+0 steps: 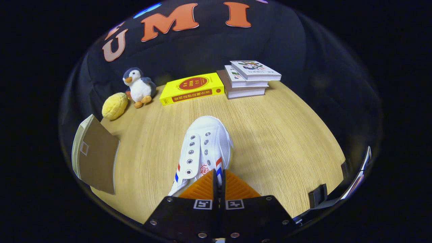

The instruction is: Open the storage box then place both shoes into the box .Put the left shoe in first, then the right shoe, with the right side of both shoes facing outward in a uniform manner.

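At frame centre the gripper (218, 179), fingers nearly closed, pinched the white canvas lace-up shoe (204, 148) by its collar, not yet boxed.

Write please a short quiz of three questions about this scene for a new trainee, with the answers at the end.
1. True or false: the tongs are closed on the white shoe.
2. Which thing stands beside the yellow plush: A a penguin toy, B a cup, C a lamp?
3. Fill in: the stack of books lies next to the ______ book.

Key: 1 true, the fingers pinch the shoe's rear edge, toe pointing away. 2 A. 3 yellow.
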`<state>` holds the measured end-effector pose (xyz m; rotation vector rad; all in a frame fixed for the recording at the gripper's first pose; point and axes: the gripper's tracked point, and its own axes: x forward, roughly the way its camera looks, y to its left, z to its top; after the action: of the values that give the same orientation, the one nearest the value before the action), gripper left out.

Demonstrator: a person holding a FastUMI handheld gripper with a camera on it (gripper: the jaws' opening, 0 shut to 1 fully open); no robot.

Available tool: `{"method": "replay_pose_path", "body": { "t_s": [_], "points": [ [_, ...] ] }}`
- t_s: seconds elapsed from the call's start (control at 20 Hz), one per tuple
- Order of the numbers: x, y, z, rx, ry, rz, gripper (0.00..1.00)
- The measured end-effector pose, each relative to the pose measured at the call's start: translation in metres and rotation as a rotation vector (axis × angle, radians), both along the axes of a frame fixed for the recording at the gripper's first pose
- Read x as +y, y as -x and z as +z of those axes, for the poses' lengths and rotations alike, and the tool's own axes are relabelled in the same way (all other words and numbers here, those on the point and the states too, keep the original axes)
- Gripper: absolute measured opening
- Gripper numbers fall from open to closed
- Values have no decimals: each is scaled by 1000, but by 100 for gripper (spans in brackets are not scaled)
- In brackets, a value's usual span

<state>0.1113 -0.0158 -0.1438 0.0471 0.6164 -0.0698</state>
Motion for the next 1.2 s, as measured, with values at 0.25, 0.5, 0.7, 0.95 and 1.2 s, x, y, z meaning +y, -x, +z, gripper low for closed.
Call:
{"method": "replay_pose_path", "body": {
  "t_s": [0.25, 0.5, 0.7, 0.95, 1.2],
  "points": [
    [90, 0, 74, -93, -78, 88, 0],
    [204, 7, 128, -147, -166, 194, 0],
    [288, 23, 140, -145, -217, 259, 0],
    [356, 32, 112, -85, -217, 279, 0],
    [387, 34, 80, -42, -157, 275, 0]
  ]
}}
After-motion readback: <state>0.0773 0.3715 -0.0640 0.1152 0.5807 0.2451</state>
